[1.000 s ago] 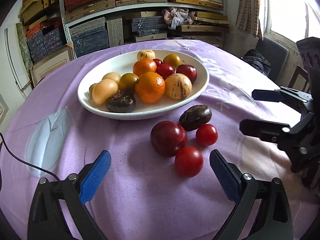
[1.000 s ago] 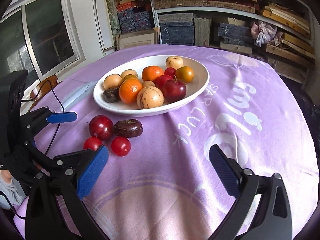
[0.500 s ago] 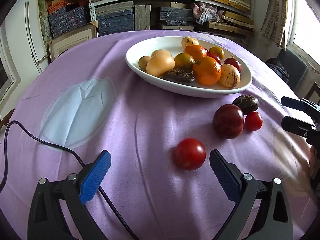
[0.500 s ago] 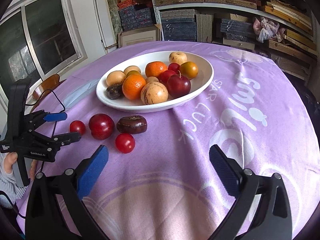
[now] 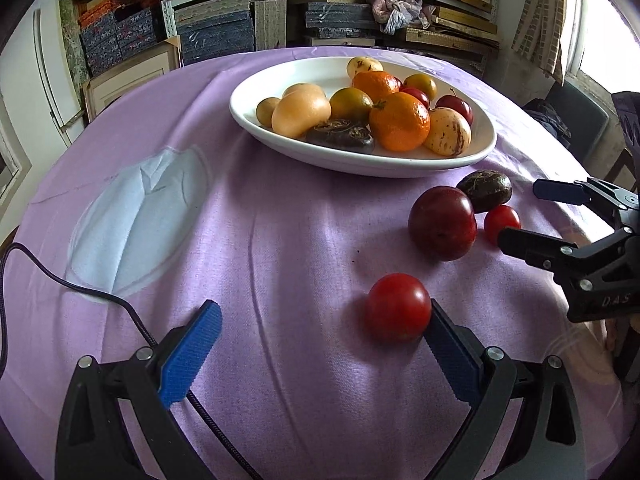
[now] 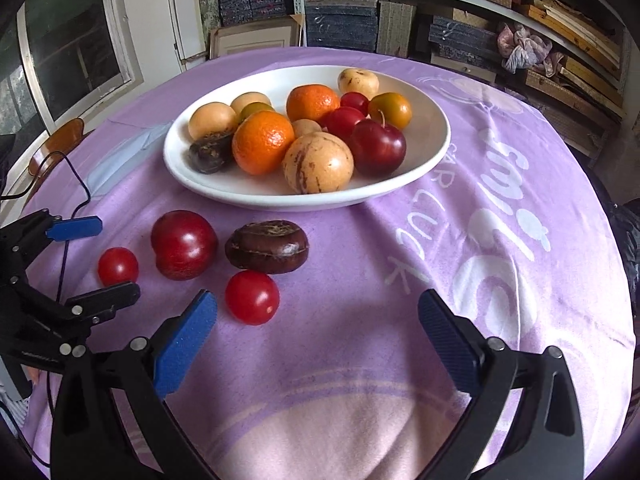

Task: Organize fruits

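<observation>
Left gripper (image 5: 320, 348) hovers spread wide, a cherry tomato (image 5: 398, 306) just inside its right pad. Pick-up looks to be the step; next it must centre, pinch and carry to the white bowl (image 5: 400, 164). Right gripper (image 6: 318, 332) gapes empty too. Loose on the cloth: two tomatoes, one plum (image 5: 442, 222), one dark passion fruit (image 5: 486, 190).

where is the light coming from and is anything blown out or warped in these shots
Left wrist view: the window at upper right is blown out, and the round purple tablecloth bows with fisheye curvature. Right wrist view: even daylight, soft shadows under the white oval dish, dark vignette corners.
</observation>
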